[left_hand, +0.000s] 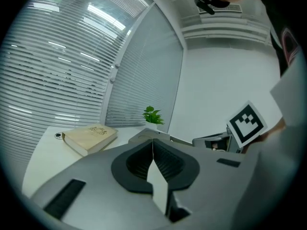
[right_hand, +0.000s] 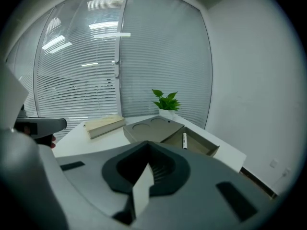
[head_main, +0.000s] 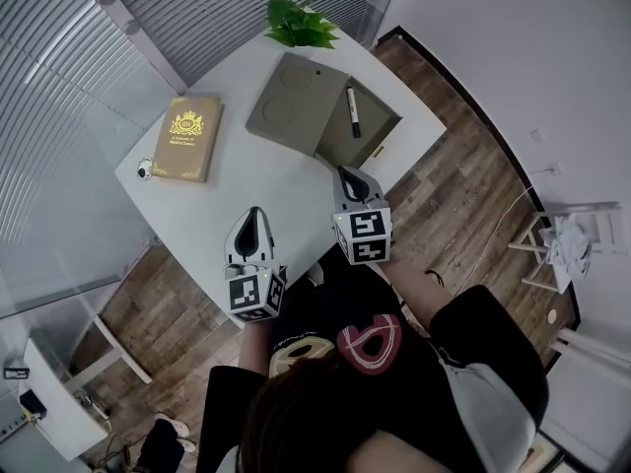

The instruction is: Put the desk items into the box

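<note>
left tool (left_hand: 153, 152): pressed together, nothing between the jaws, hanging over the near edge of the table (head_main: 246, 180), around 7 o'clock in the head view

right tool (right_hand: 147, 162): also pressed together and empty, just short of the box, around 5 o'clock

box (head_main: 377, 123): open grey tray at roughly 1 o'clock on the table, with its lid (head_main: 296, 101) lying flat right beside it on the 11 o'clock side

marker (head_main: 352, 112): already inside the tray, lying along the wall next to the lid

book (head_main: 185, 137): tan hardcover with a gold crest, flat on the table at 10 o'clock, well apart from the box, so that's the obvious one left to move

small thing (head_main: 145, 168): at the table edge, 9 o'clock of the book, touching or nearly; maybe a clip or tape roll, too small to call

plant (head_main: 301, 25): 12 o'clock, just past the lid

what could go wrong: the book's wide and flat, so pinching one edge could let it droop or slip out. Going in from the 9 o'clock side could knock the small thing off the table. Dropping the book in carelessly could land it on the marker or catch the lid.
</note>
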A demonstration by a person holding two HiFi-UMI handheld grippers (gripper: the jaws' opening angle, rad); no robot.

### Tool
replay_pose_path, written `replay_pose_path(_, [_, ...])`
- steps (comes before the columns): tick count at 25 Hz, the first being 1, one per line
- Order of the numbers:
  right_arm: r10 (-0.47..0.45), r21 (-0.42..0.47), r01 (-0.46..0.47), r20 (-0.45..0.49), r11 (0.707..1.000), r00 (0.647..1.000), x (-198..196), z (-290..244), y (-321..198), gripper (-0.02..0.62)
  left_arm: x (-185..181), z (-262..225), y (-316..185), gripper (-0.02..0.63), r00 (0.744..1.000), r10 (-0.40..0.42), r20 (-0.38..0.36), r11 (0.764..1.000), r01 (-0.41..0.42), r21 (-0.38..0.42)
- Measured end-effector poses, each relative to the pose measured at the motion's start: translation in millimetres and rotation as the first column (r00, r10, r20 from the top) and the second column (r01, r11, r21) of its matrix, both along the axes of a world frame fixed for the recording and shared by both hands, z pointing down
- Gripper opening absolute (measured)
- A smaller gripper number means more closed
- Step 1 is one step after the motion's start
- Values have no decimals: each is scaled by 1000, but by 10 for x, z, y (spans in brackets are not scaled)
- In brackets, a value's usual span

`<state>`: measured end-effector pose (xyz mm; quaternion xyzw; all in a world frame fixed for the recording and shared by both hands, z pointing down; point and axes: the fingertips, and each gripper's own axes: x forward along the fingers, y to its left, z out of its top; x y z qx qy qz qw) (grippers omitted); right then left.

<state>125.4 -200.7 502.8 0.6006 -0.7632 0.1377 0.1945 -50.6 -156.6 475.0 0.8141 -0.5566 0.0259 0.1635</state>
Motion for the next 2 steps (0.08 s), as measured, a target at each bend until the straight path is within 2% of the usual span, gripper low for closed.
replay_pose_path(2, [-7,2,7,-6,1000,1000,-15,1,4,8,-15,-4,6,18,1000,-12,-14,1000,12,1])
